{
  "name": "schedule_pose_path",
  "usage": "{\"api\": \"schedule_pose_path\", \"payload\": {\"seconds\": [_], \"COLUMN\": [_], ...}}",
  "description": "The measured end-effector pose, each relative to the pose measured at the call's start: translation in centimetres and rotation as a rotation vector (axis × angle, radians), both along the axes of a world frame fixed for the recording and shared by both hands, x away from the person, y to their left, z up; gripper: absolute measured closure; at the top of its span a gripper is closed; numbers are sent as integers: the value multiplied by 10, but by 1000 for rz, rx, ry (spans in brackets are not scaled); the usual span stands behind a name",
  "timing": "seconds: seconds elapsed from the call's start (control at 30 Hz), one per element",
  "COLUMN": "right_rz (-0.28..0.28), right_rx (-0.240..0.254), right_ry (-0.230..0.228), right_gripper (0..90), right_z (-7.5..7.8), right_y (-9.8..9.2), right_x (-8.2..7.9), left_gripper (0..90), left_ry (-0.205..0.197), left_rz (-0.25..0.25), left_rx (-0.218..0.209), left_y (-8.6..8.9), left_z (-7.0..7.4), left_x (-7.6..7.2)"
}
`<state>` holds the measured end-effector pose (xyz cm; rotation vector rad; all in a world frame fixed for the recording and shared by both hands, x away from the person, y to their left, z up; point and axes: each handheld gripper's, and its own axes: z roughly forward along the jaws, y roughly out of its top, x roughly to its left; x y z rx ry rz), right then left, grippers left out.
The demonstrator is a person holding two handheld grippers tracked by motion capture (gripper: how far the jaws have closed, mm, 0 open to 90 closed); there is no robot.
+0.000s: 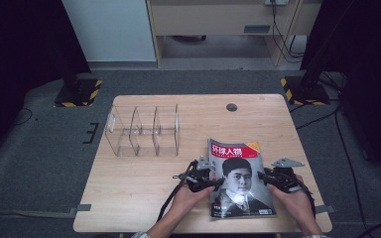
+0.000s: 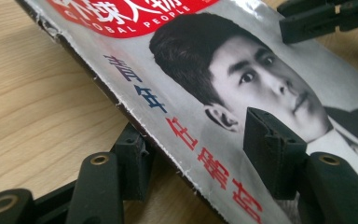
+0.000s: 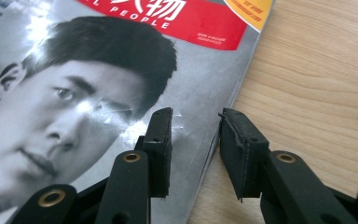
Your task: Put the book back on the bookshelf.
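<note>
The magazine lies with its long axis away from the person, title far. The left gripper and the right gripper straddle its side edges, jaws partly open, not visibly pinching.

Light wood table with rounded corners, sitting on grey carpet. There's a small round dark cap set into the top near the far edge. Stuff directly on it: a clear plastic organizer with a few open compartments, back-left area, and a magazine lying on the near-right part, cover up, red title banner pointing to the far side. The two are well apart. A couple of grey tape strips stick out at the near corners.
</note>
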<state>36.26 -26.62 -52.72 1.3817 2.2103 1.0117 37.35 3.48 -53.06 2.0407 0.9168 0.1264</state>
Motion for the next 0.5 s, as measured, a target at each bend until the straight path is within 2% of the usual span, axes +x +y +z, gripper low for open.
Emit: {"api": "schedule_pose_path", "payload": {"seconds": [0.03,0.17,0.2,0.23,0.3,0.33,0.37,0.4,0.5], "right_rz": [21,32,33,33,32,22,22,10,-3], "right_rx": [-3,4,9,10,10,17,17,20,28], "right_ry": [4,7,10,8,6,7,7,7,9], "right_gripper": [653,653,650,640,617,568,568,530,520], "right_z": [0,0,0,0,0,-1,-1,-2,-2], "right_y": [2,5,5,5,5,5,5,6,6], "right_x": [-1,-1,-1,0,1,3,3,7,13], "left_gripper": [437,501,565,585,603,609,609,614,618], "left_ry": [0,-1,4,6,12,15,15,14,15], "left_rz": [6,19,20,20,21,22,16,13,-5], "left_rx": [-4,8,14,20,17,16,17,18,23], "left_y": [4,8,9,10,10,10,9,8,6], "left_z": [2,3,2,2,1,1,2,2,3], "left_x": [3,4,5,4,4,3,3,2,-2]}}
